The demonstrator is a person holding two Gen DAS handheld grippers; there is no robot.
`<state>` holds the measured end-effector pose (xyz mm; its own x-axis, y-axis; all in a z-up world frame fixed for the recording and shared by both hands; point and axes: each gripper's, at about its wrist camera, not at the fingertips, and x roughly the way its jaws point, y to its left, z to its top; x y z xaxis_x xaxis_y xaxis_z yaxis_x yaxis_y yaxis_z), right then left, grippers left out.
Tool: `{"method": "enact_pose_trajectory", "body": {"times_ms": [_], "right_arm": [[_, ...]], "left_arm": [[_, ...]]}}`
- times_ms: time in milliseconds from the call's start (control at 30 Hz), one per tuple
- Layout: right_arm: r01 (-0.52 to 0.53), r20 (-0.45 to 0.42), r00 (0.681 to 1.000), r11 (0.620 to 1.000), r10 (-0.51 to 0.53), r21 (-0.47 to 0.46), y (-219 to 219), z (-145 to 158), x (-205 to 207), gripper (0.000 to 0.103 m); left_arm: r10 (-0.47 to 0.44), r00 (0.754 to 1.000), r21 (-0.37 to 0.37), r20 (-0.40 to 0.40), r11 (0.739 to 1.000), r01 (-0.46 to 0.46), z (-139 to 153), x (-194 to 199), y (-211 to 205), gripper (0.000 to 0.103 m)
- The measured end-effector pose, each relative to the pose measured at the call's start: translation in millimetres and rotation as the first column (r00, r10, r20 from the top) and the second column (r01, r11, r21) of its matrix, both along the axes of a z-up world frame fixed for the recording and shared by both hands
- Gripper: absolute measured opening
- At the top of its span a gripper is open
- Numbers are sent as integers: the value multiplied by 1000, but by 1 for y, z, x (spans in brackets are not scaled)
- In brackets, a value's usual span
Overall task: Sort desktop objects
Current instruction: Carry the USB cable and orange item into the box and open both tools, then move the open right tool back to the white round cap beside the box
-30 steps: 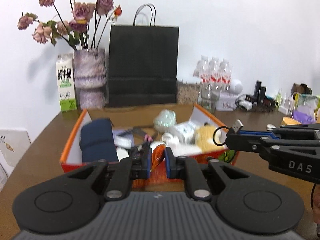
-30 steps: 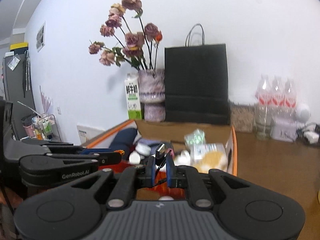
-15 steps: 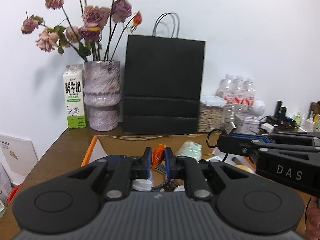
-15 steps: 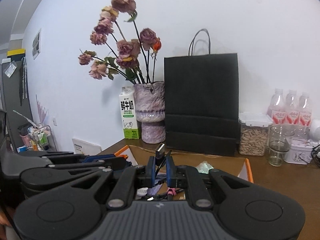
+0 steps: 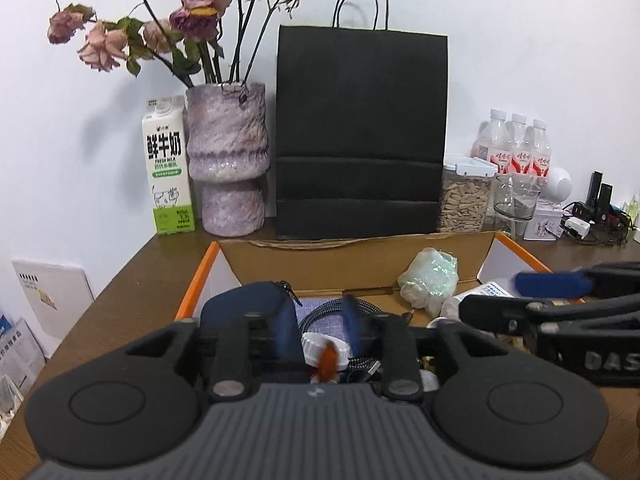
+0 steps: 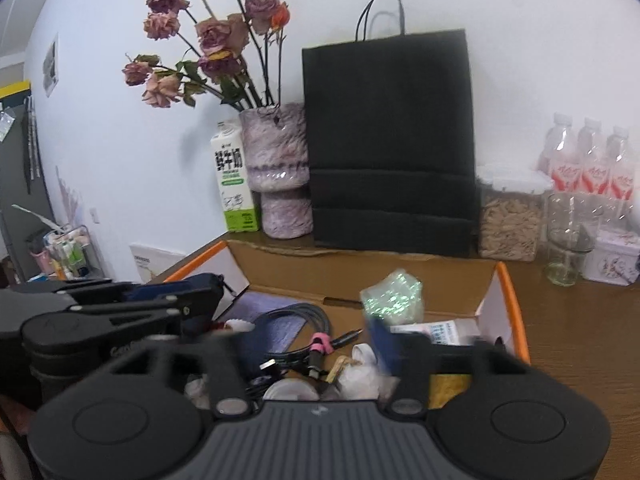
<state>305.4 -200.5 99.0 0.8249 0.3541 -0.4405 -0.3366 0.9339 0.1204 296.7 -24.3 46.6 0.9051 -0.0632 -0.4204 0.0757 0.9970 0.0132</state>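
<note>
Left gripper [image 5: 320, 332] spread, empty; the orange item [image 5: 329, 365] lies just below its gap, upright, inside the cardboard box [image 5: 360, 258]. Right gripper [image 6: 316, 344] spread above the cable bundle [image 6: 298, 318]

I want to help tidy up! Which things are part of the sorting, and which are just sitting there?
Part of the sorting:
cardboard box
orange item dropping from the open left tool
cable bundle
navy pouch
right tool, open

Just sitting there:
black paper bag
vase of dried roses
milk carton
seed jar
</note>
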Motion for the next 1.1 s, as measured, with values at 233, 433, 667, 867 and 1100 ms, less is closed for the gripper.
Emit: {"method": "enact_pose_trajectory", "body": {"times_ms": [233,433,667,867,1100], "right_arm": [[79,34,996,997,-78,-17,-5,10,-12,103],[121,4,993,993,-121,-1,-10,9,-17,103],[125,15,992,992,-125,6,-11,13,-32,103],[132,31,991,991,-131,-6,-8,19,-50,103],[139,28,990,990,-138,-30,-7,18,-71,103]], "left_arm": [[61,996,7,58,998,-62,7,-11,1,103],[70,996,-12,58,998,-69,9,-20,0,103],[73,995,-30,64,997,-71,17,-31,1,103],[61,996,-36,72,998,-59,24,-45,3,103],[57,997,-45,54,997,-55,22,-62,11,103]]}}
